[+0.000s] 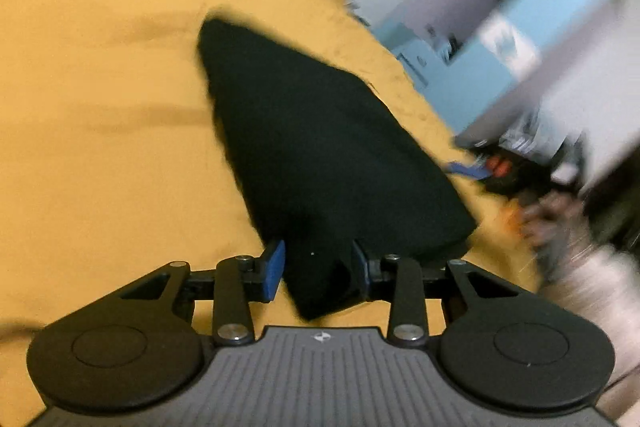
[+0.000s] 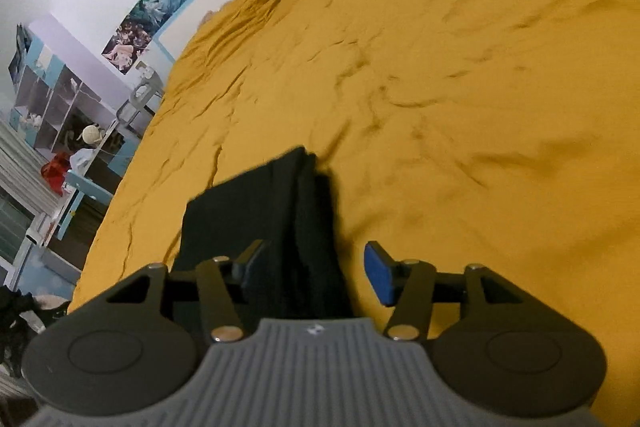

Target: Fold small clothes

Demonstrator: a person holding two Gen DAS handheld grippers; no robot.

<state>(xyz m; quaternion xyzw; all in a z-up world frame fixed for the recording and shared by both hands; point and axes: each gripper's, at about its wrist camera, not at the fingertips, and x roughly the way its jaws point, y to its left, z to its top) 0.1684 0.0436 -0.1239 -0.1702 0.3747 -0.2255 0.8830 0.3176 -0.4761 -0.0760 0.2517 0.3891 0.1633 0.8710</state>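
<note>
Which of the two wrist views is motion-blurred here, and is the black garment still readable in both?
Left wrist view: room at right heavily smeared, black garment soft-edged but readable on the yellow bedspread. Right wrist view: sharp, wrinkles crisp, garment's near edge slightly soft; fisheye bending in both.

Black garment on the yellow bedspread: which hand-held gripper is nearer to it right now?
Left. The left hand-held gripper has a fold of the black garment pinched between its fingers. The right hand-held gripper stands open over the garment's edge, gripping nothing.

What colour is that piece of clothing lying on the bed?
Plain black garment, no pattern visible, on a mustard-yellow bedspread. The left wrist view shows it best.
</note>
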